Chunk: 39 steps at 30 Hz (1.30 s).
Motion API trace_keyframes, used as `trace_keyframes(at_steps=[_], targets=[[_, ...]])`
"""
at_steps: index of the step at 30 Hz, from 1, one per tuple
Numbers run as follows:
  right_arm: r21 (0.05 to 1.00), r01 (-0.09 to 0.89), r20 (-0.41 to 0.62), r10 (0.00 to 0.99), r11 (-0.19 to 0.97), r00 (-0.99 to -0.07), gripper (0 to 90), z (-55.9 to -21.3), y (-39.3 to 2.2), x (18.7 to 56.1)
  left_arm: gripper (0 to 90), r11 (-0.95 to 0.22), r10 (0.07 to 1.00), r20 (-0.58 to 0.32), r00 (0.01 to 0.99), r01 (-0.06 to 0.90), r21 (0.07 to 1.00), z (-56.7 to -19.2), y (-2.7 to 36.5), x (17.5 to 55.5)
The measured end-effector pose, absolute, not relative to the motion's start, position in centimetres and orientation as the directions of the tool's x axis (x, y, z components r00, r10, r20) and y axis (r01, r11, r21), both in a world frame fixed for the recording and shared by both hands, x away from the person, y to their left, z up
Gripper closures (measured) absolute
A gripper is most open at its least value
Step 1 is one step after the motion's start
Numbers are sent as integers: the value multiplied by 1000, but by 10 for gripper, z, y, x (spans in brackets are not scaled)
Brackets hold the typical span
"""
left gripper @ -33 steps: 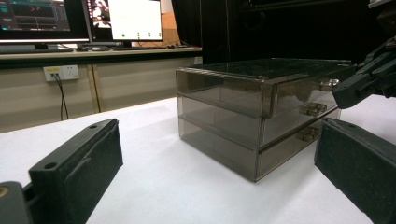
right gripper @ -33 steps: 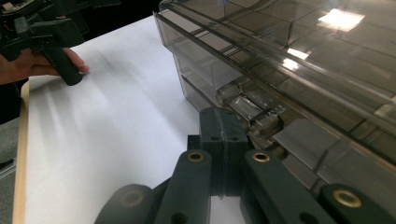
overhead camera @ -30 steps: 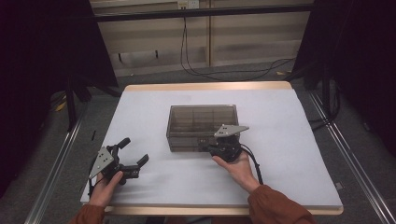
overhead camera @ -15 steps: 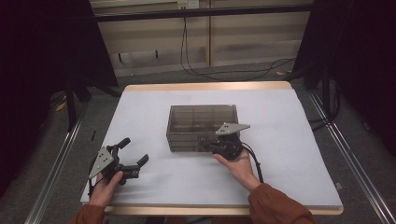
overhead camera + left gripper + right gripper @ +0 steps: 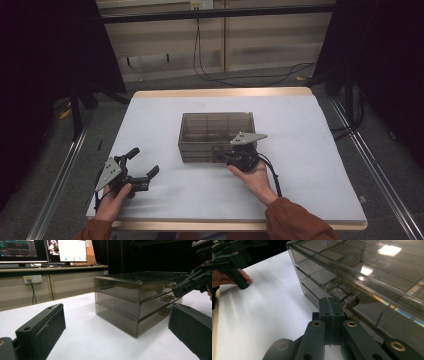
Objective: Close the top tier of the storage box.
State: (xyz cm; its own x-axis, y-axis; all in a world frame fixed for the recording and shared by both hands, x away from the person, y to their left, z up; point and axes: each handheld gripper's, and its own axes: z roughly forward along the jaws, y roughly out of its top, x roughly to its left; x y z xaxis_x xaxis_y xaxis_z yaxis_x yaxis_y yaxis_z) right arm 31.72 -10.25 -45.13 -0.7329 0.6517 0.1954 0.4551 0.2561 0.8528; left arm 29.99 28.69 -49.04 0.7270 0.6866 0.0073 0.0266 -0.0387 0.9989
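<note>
A smoky transparent drawer box (image 5: 216,131) with three stacked drawers stands in the middle of the white table (image 5: 320,150). My right gripper (image 5: 226,155) is at the box's front face, its jaws pressed shut. In the right gripper view, the shut tips (image 5: 331,302) sit right at the small clear handle (image 5: 343,295) of the top drawer; I see nothing between them. My left gripper (image 5: 145,161) rests on the table at the front left, open and empty, well apart from the box. The left gripper view has the box (image 5: 140,292) ahead and the right gripper (image 5: 181,287) at its handles.
Bare white table surrounds the box on all sides. Metal rails (image 5: 60,175) run along both sides of the table. Cables (image 5: 235,75) lie on the floor behind it. Monitors (image 5: 67,250) stand on a desk beyond the table.
</note>
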Motion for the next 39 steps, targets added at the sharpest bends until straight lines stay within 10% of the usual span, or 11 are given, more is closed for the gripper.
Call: trace_keyframes(at_steps=[21, 39], targets=[[858, 456, 185, 687, 235, -703, 402, -440, -138, 282, 9, -40, 690, 11, 724, 23, 999, -490, 287, 300], [853, 486, 176, 776, 187, -606, 178, -439, -206, 258, 9, -38, 688, 7, 725, 27, 999, -490, 287, 300]])
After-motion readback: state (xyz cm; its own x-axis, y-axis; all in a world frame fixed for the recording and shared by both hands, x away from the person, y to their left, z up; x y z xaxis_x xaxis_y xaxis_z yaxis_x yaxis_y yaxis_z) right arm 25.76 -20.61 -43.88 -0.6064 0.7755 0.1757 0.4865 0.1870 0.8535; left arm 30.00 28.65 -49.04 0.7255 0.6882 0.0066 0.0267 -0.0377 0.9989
